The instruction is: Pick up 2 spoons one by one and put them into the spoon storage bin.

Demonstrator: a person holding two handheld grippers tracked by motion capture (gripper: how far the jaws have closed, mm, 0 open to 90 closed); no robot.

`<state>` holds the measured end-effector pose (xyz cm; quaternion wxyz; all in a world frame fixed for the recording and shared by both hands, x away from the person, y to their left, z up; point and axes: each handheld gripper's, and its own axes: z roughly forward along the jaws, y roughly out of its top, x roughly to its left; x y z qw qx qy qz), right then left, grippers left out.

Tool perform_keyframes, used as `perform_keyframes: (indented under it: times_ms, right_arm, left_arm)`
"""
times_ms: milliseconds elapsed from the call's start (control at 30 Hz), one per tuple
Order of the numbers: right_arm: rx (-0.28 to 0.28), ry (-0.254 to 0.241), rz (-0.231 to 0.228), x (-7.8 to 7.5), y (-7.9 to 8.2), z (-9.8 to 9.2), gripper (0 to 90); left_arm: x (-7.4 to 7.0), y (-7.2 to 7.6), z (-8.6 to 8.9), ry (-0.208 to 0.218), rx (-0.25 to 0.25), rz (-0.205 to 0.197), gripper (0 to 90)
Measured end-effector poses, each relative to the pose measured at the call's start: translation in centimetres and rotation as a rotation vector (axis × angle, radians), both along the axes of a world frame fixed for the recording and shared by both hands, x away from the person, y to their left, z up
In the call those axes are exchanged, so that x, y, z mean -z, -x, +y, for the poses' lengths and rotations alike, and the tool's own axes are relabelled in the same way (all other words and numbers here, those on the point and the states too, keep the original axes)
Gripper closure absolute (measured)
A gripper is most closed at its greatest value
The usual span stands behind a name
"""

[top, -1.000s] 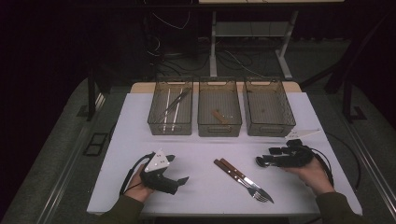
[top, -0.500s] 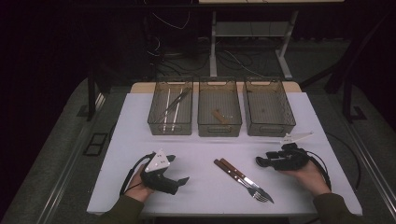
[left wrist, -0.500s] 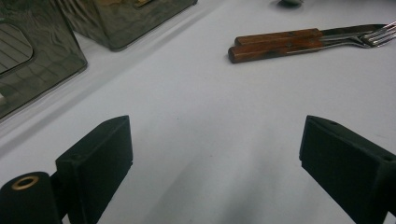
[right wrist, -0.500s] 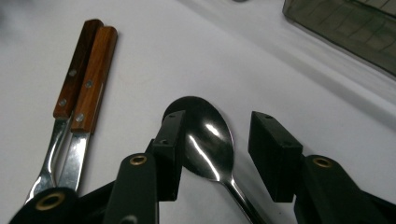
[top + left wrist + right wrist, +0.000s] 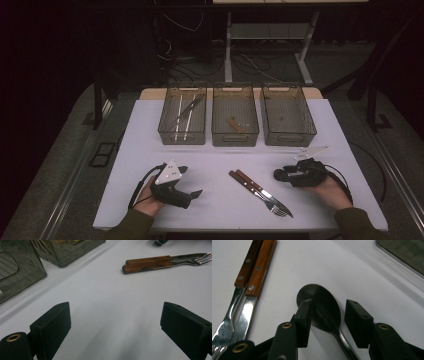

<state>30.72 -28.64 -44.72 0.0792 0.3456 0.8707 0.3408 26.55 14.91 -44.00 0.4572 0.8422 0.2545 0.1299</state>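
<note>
We have the right gripper (image 5: 327,315) with narrowed jaws straddling a spoon (image 5: 322,303), not yet gripped; fork (image 5: 237,300) and knife (image 5: 253,290) wait on the bench (image 5: 220,160). The left gripper (image 5: 115,327) idles, jaws wide.

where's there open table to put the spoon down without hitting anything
Bare table lies between the bins and the fork and knife, and between the left tongs and that cutlery. It is crowded by the right tongs, around the spoon.
</note>
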Motion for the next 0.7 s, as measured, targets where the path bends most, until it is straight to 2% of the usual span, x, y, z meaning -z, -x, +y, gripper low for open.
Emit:
perform_keyframes:
  times_ms: [233, 400, 700]
  right_arm:
    - [-0.065, 0.031, -0.036, 0.05, 0.36, -0.08, 61.3]
    - [-0.088, 0.048, -0.058, 0.04, 0.55, -0.02, 65.8]
    - [-0.117, 0.029, -0.049, -0.02, 0.59, -0.53, 77.2]
  left_arm:
    - [0.00, 0.01, -0.01, 0.002, -0.001, -0.001, 8.1]
    - [0.00, 0.01, -0.01, 0.003, -0.001, -0.001, 8.1]
    - [-0.02, 0.01, 0.00, 0.000, 0.000, -0.002, 8.1]
